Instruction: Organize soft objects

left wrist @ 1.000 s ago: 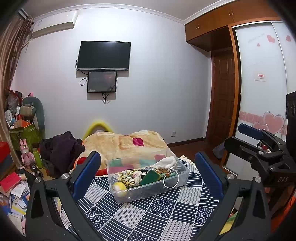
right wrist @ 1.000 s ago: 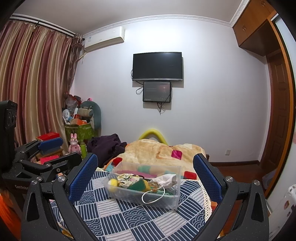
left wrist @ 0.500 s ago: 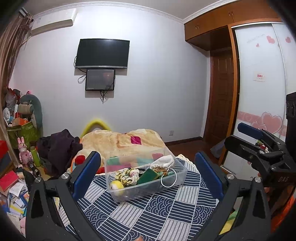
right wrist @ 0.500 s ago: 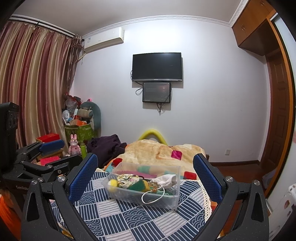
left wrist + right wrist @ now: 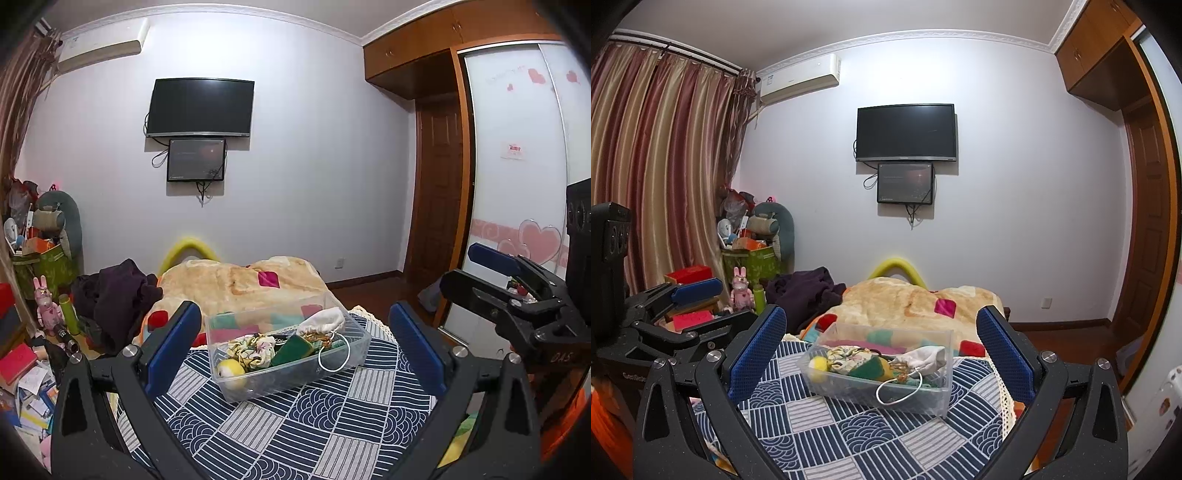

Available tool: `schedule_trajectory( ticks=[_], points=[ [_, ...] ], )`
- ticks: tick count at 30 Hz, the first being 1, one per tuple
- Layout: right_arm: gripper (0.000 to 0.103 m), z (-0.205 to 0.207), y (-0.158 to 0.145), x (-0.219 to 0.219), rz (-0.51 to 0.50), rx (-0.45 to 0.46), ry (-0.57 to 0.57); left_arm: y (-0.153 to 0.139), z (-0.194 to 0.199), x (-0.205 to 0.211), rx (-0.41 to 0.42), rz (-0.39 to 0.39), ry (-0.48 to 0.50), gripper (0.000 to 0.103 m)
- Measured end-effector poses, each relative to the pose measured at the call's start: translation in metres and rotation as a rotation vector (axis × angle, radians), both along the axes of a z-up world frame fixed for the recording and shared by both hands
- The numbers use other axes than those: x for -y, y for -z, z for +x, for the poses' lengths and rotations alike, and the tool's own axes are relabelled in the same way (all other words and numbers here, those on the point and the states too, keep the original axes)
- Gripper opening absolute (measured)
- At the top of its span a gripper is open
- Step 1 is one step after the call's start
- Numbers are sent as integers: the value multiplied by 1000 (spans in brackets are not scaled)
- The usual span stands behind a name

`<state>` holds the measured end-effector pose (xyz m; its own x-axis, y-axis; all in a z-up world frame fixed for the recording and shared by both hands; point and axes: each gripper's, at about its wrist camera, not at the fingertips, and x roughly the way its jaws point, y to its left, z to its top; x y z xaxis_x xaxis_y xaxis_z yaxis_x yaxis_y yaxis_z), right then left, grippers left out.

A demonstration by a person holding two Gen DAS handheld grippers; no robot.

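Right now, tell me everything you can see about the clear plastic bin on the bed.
The clear plastic bin is a shallow, lidless rectangular tub with see-through walls, sitting flat on the blue patterned cover ahead of both open claws, touched by neither. Inside lie a yellow ball at its left end, a floral fabric piece, a green item and a white drawstring pouch whose cord loop hangs against the wall. A tan blanket lies behind it.

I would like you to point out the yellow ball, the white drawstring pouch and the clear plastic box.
yellow ball [image 5: 231,370], left wrist view, on its rounded top.
white drawstring pouch [image 5: 325,320], left wrist view, on the middle of its fabric.
clear plastic box [image 5: 849,391], right wrist view, on its near wall.
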<state>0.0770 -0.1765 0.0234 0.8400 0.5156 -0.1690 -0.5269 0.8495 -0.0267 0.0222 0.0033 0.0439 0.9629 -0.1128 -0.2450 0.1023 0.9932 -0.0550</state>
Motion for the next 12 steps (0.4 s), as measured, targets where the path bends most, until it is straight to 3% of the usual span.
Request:
schedule_trajectory(
  ticks=[12],
  points=[
    [103, 4, 4, 2, 8, -19, 5, 0, -3, -3, 0, 2, 11, 103]
  ],
)
